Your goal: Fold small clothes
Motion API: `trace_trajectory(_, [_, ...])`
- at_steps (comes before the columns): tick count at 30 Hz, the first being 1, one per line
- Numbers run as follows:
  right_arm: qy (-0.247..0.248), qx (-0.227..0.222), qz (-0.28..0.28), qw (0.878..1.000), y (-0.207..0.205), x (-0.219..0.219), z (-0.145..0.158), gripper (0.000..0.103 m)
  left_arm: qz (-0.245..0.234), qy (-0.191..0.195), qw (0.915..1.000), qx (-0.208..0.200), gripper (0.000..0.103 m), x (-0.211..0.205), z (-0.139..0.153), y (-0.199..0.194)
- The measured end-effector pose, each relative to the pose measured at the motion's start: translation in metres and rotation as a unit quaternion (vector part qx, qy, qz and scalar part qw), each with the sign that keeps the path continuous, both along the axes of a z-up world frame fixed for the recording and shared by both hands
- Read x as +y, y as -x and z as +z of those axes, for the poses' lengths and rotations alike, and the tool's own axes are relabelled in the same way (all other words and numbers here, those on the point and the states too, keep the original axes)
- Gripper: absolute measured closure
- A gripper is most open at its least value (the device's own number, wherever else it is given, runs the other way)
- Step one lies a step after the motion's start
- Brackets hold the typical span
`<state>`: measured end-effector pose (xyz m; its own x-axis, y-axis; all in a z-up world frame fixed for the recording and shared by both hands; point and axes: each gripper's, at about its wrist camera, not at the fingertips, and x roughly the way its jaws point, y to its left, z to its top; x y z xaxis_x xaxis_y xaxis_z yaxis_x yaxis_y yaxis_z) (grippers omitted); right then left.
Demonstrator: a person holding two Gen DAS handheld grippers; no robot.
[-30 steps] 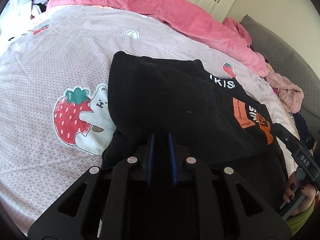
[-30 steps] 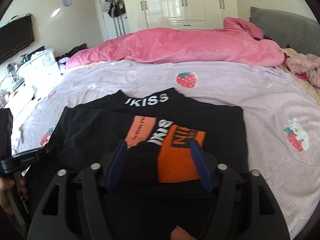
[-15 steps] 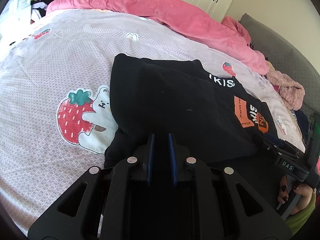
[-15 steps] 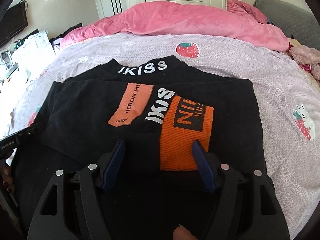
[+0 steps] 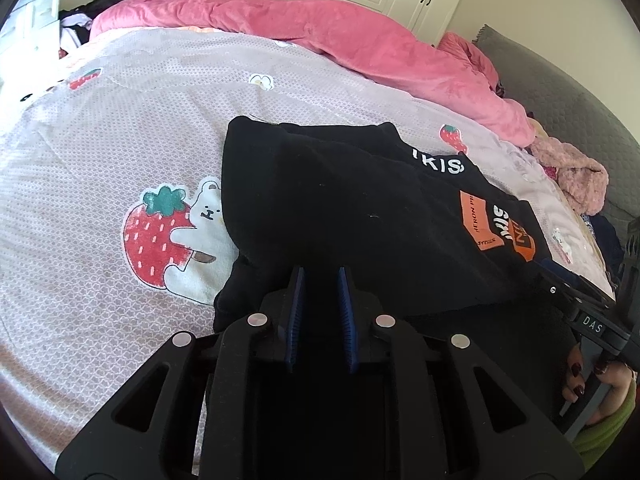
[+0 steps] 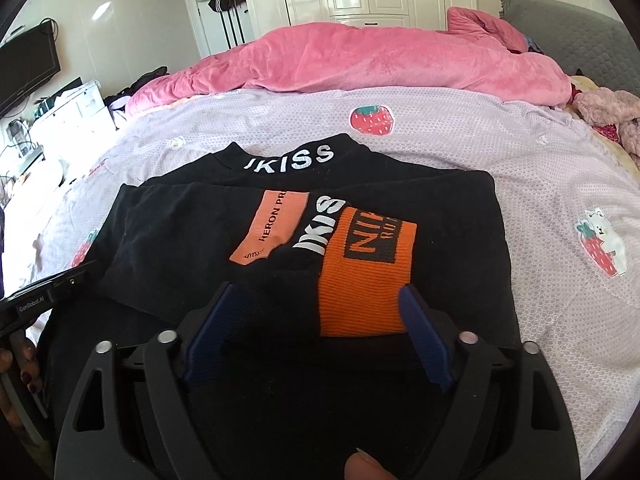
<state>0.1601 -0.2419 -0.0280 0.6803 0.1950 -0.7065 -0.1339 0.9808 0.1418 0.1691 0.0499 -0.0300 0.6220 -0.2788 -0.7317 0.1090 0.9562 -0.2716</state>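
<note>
A black top point(image 5: 340, 200) with white lettering on its collar lies on the bed, its sleeves folded in over the body; an orange cuff point(image 6: 364, 280) and an orange patch point(image 6: 272, 228) lie on top. My left gripper point(image 5: 320, 276) is at the garment's near left hem, jaws close together with black fabric between them. My right gripper point(image 6: 316, 292) is open, its fingers astride the orange cuff at the near edge. The right gripper also shows in the left wrist view point(image 5: 576, 300).
The lilac bedspread point(image 5: 120, 128) with strawberry-bear prints covers the bed. A pink duvet point(image 6: 360, 60) is bunched along the far side. A grey headboard point(image 6: 560, 32) and pink fluffy clothes point(image 6: 608, 112) lie at the right. White wardrobes stand behind.
Both grippers have stayed at the garment's near edge. The right wrist view has shifted a little, and the orange cuff now sits lower between the open fingers.
</note>
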Motion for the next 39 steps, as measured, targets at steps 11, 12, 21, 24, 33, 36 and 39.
trace_trajectory(11, [-0.008, -0.014, 0.002, 1.0, 0.004, 0.001, 0.006, 0.013, -0.012, -0.012, 0.9998, -0.012, 0.073, -0.006, 0.007, 0.006])
trace_trajectory(12, [-0.008, -0.015, 0.003, 1.0, 0.005, 0.001, 0.006, 0.013, -0.012, -0.012, 0.9998, -0.012, 0.071, -0.006, 0.007, 0.006])
trace_trajectory(21, [-0.012, -0.016, 0.001, 1.0, 0.006, 0.001, 0.008, 0.013, -0.015, -0.014, 0.9994, -0.027, 0.046, -0.008, 0.015, 0.012])
trace_trajectory(24, [-0.012, -0.018, -0.001, 1.0, 0.006, 0.001, 0.009, 0.012, -0.014, -0.018, 0.9992, -0.033, 0.036, -0.008, 0.019, 0.015])
trace_trajectory(33, [-0.015, -0.019, -0.002, 1.0, 0.006, 0.0, 0.01, 0.012, 0.003, -0.048, 0.9966, -0.067, 0.02, -0.005, 0.033, 0.022])
trace_trajectory(36, [-0.012, -0.017, -0.006, 1.0, 0.006, 0.0, 0.01, 0.012, 0.007, -0.058, 0.9957, -0.072, 0.013, -0.006, 0.034, 0.022])
trace_trajectory(39, [-0.012, -0.018, -0.012, 1.0, 0.006, 0.0, 0.01, 0.012, 0.011, -0.064, 0.995, -0.076, 0.01, -0.006, 0.037, 0.024])
